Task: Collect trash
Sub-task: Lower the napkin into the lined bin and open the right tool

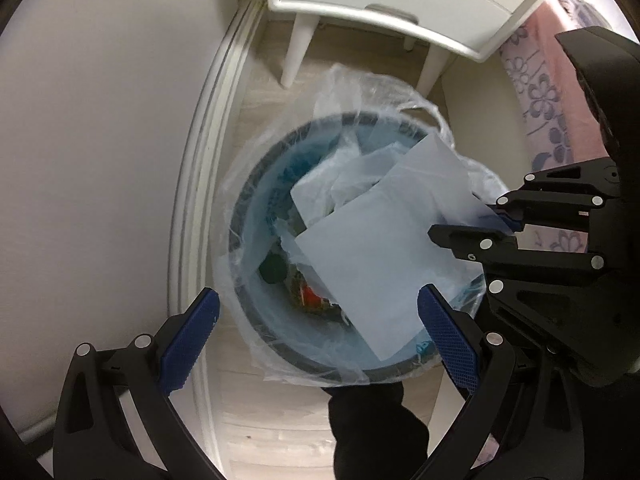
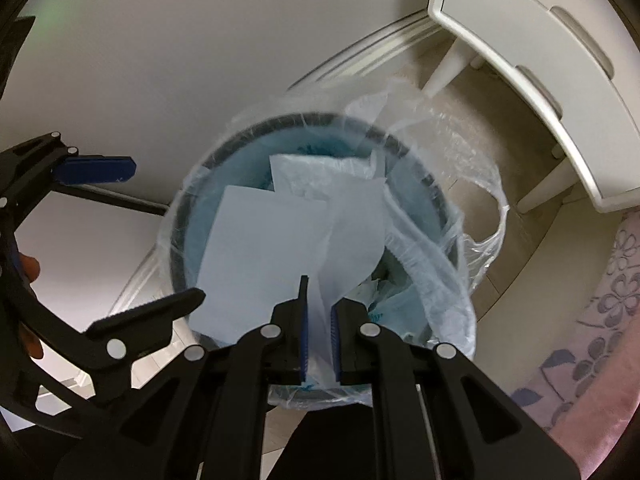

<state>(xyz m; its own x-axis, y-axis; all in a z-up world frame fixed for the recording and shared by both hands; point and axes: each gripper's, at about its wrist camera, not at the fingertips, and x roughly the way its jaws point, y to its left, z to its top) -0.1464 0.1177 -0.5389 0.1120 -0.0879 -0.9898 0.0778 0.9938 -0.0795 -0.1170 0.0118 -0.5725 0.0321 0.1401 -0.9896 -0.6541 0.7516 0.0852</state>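
While the right gripper (image 2: 318, 322) has its fingers clamped on a sheet of paper (image 2: 260, 256) above the lined trash bin (image 2: 188, 248), the drop looks undone, and the left gripper (image 1: 318, 340), fingers apart, holds nothing.

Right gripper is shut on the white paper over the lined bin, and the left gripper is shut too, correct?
Not quite. The left gripper is open, its fingers wide apart over the bin, as the left wrist view shows. The right gripper is indeed shut on the white paper.
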